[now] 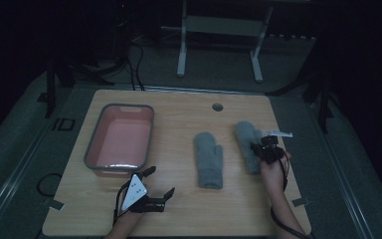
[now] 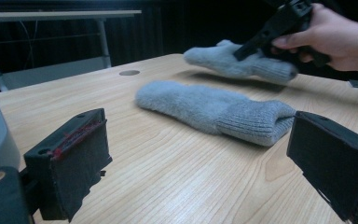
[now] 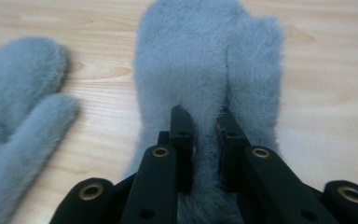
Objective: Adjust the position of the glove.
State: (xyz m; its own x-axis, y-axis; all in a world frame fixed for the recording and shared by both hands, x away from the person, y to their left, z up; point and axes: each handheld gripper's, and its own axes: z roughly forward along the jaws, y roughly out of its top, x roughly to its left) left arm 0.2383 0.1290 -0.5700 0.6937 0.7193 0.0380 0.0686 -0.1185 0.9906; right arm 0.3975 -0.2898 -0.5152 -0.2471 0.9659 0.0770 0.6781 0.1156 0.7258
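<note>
High view: two grey mittens lie on the table (image 1: 179, 209); the right gripper (image 1: 263, 148) sits on the right mitten (image 1: 247, 142), the left gripper (image 1: 159, 186) hovers near the pink tub (image 1: 93, 144).

Left gripper view: its jaws stand wide apart, the left mitten (image 2: 214, 109) beyond them.

Right gripper view: the jaws pinch a fold of the right mitten's fur.

Left gripper (image 1: 160, 185) sits low with its 2 jaws spread wide, nothing between them. Right gripper (image 3: 205, 135) is pinched nearly closed, tilted down, hand (image 1: 273, 172) looks wrapped around its body.
</note>
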